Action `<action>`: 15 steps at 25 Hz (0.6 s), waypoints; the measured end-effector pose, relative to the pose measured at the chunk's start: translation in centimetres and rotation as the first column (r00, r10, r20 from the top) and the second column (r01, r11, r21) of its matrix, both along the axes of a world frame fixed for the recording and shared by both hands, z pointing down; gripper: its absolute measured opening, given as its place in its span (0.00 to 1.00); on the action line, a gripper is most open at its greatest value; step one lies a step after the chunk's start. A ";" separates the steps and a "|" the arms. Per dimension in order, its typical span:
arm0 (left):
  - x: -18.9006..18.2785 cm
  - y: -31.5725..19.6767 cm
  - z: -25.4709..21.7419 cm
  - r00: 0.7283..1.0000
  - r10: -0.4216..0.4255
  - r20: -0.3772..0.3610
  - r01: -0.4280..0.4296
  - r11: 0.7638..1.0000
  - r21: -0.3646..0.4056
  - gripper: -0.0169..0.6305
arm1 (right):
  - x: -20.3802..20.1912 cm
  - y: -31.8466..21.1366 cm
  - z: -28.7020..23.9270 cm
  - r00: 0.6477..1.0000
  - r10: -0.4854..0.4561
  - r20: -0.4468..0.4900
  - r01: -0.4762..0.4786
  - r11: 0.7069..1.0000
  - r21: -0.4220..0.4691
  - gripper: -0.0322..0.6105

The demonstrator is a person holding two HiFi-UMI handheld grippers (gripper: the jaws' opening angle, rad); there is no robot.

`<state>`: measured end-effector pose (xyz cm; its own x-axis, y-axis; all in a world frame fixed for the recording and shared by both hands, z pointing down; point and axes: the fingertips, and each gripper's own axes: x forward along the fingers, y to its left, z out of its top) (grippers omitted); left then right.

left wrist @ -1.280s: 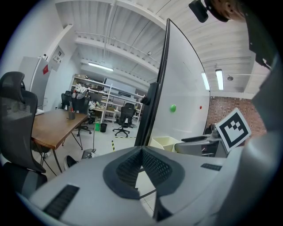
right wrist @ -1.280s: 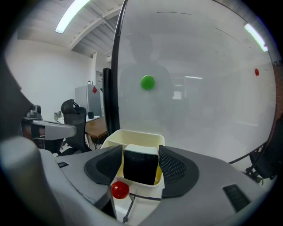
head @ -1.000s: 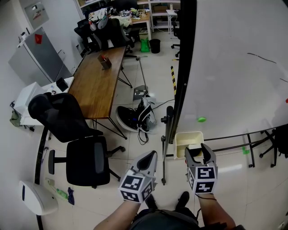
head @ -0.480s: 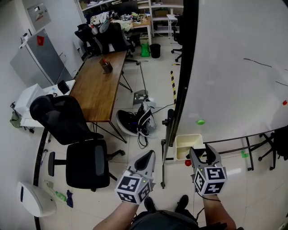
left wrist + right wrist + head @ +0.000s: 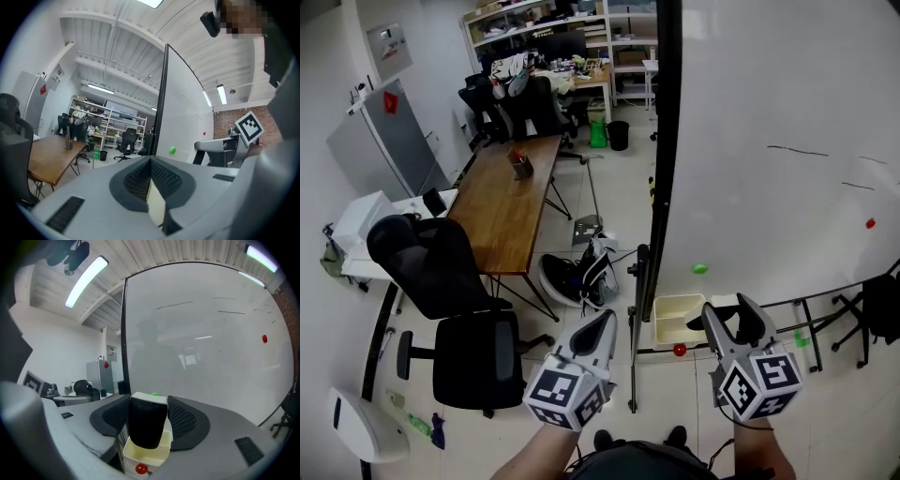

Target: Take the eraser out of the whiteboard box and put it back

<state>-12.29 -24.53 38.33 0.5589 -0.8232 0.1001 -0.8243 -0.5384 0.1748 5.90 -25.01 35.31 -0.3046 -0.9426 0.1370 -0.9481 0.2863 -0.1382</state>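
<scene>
My right gripper [image 5: 729, 321] [image 5: 148, 414] is shut on the eraser [image 5: 147, 423], a black felt block with a white back [image 5: 723, 303]. It holds the eraser just above and to the right of the cream whiteboard box [image 5: 674, 318] [image 5: 144, 456], which hangs at the whiteboard's lower left corner. The eraser is out of the box. Lower left of the box, my left gripper [image 5: 602, 327] [image 5: 150, 187] is shut with nothing in it and points towards the board's edge.
The whiteboard [image 5: 769, 141] fills the right side on a black stand [image 5: 635, 328]. A red magnet [image 5: 679, 350] sits below the box and a green magnet [image 5: 700, 269] above it. Office chairs [image 5: 459, 309] and a wooden table [image 5: 506, 202] stand to the left.
My right gripper has drawn back to the right, out of the box, with the eraser in it. The left gripper has barely moved. The head view has tilted up.
</scene>
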 end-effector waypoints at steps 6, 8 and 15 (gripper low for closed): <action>0.8 2.7 -3.9 1.000 0.010 0.004 -0.011 0.998 0.060 0.06 | 0.5 2.8 -5.1 1.000 -0.022 0.016 0.020 0.997 0.080 0.49; 1.0 3.5 -4.5 1.000 0.021 0.007 -0.022 0.998 0.066 0.06 | 0.4 3.4 -5.8 0.999 -0.031 0.016 0.029 0.996 0.089 0.49; 2.0 5.0 -5.9 0.999 0.020 0.032 -0.023 0.995 0.093 0.06 | 0.8 5.0 -6.5 0.999 -0.046 0.018 0.044 0.994 0.096 0.49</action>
<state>-10.30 -19.54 32.43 0.5743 -0.8177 0.0406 -0.8167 -0.5688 0.0971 6.75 -20.06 28.81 -0.3489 -0.9363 0.0403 -0.9313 0.3416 -0.1266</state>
